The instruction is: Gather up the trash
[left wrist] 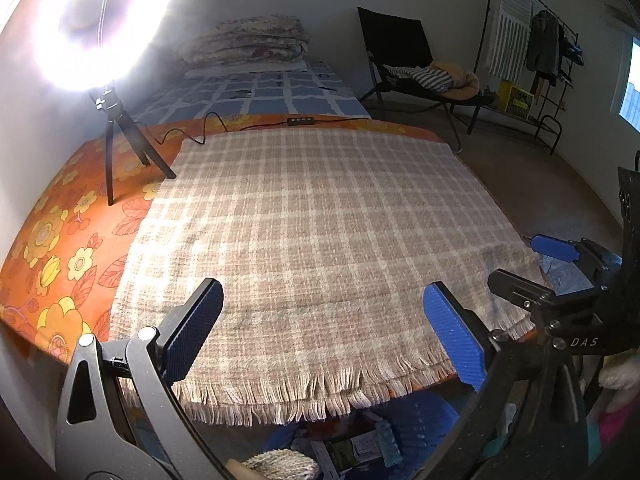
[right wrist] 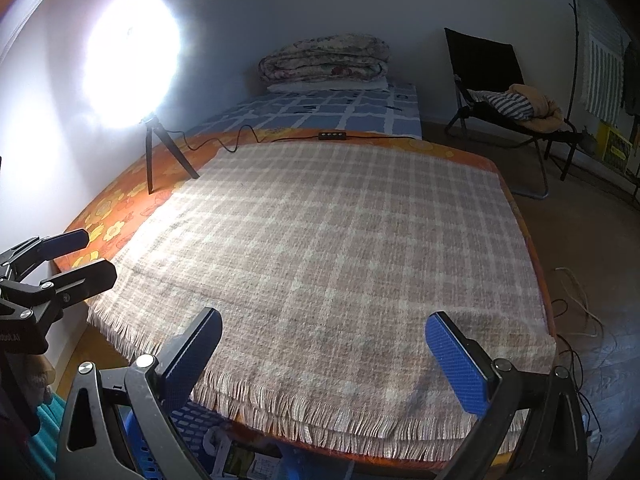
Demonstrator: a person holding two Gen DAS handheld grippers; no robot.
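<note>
Both grippers are hanging wide open and empty over the near edge of the checked cloth (left wrist: 312, 232) on the tabletop: the left gripper (left wrist: 324, 336) and the right gripper (right wrist: 324, 364). No trash is lying on the cloth, so this looks like the very start or the very end of the job. At 6 o'clock, under the edge, a blue basket (left wrist: 416, 428) is holding papers and packets (left wrist: 360, 448), so I think the next move is reaching down there.

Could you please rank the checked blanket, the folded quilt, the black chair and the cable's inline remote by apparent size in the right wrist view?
1. Checked blanket, by far the largest.
2. Black chair and folded quilt: these look about alike, and both stand far off, so I won't rank them.
3. Inline remote, smallest.
</note>
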